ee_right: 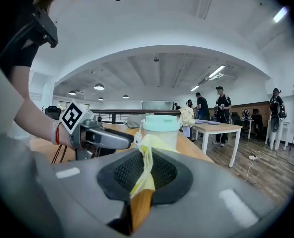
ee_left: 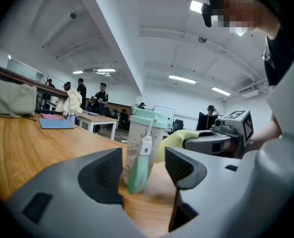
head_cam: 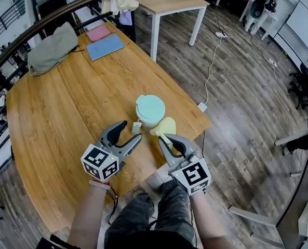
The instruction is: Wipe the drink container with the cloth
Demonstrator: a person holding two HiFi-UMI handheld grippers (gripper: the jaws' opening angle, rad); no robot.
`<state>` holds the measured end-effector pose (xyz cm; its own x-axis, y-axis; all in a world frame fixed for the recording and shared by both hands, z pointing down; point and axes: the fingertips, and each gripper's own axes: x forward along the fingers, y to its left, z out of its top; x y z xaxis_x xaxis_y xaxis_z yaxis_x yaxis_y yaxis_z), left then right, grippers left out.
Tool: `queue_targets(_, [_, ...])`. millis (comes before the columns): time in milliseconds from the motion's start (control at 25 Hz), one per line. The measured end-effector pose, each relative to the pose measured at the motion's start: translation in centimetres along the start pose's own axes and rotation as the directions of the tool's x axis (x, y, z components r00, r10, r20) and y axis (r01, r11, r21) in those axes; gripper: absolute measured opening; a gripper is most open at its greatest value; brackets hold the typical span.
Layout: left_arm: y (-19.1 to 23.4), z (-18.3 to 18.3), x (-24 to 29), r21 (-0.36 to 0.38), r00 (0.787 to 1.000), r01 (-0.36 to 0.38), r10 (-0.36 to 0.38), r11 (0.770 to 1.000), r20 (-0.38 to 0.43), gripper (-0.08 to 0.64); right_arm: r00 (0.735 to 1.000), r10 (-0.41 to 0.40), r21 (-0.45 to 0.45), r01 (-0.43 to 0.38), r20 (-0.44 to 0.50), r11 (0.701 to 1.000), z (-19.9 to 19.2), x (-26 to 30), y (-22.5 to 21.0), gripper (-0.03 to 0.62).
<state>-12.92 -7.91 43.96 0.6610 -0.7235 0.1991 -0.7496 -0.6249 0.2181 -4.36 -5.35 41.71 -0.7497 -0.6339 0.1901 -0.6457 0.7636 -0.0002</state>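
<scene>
the pale drink container with a mint-green lid (head_cam: 149, 110) stands upright on the round wooden table (head_cam: 65, 113), near the edge closest to the person. a mint-green strap with a small white clasp hangs down its side (clearest in the left gripper view). just beside it, on the person's right, is the soft yellow cloth (head_cam: 165, 126); whether the cloth touches the container wall cannot be told.

the right gripper (head_cam: 170, 140) is clenched on that cloth: in the right gripper view its 2 jaws pinch a fold of it, and the rest bunches up toward the container. the left gripper (head_cam: 131, 131) is released, its 2 jaws standing apart, with the container framed between them but ahead of the pads and untouched.

farther back on the table lie a grey-green fabric bag (head_cam: 52, 48), a flat blue folder (head_cam: 105, 46) and a pink one (head_cam: 97, 33) beside it. beyond the table stands a second wooden table with white legs (head_cam: 164, 1), and a white cable (head_cam: 211, 66) trails over the plank floor.
</scene>
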Motion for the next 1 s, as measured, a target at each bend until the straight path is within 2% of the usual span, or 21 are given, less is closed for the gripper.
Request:
queue_targets(40, [0.2,0.0,-0.5,0.010,1.000,-0.031,0.031,0.999,0.004,0.231,1.000,-0.001,0.003,0.001,0.000,1.000,0.2,-0.2,0.1,0.034])
queue_targets(240, [1.0,1.4,-2.8,-0.011,0.988,-0.144,0.144,0.990,0.059,0.004,1.000,0.003,-0.013,-0.003,0.009,1.000,1.4,-1.3,0.2,0.034])
queue_targets(520, [-0.3,4.5,-4.4,-0.028,0.969,-0.208,0.210,0.978,0.128,-0.005,0.999,-0.013,0.019,0.012,0.037,1.000,3.9,-3.2,-0.5,0.034])
queue_targets(720, [-1.2,5.8,-4.8,-0.049,0.960,-0.213,0.218,0.976,0.175,-0.005,0.999,-0.017,0.015,0.016,0.046,1.000,5.2,-4.1,-1.1,0.034])
queue_targets(1000, [-1.7,8.5,-6.7,-0.136,0.928,-0.265,0.290,0.955,0.234,-0.005,0.994,-0.048,0.039,0.044,0.097,0.998,8.1,-6.2,-2.1,0.034])
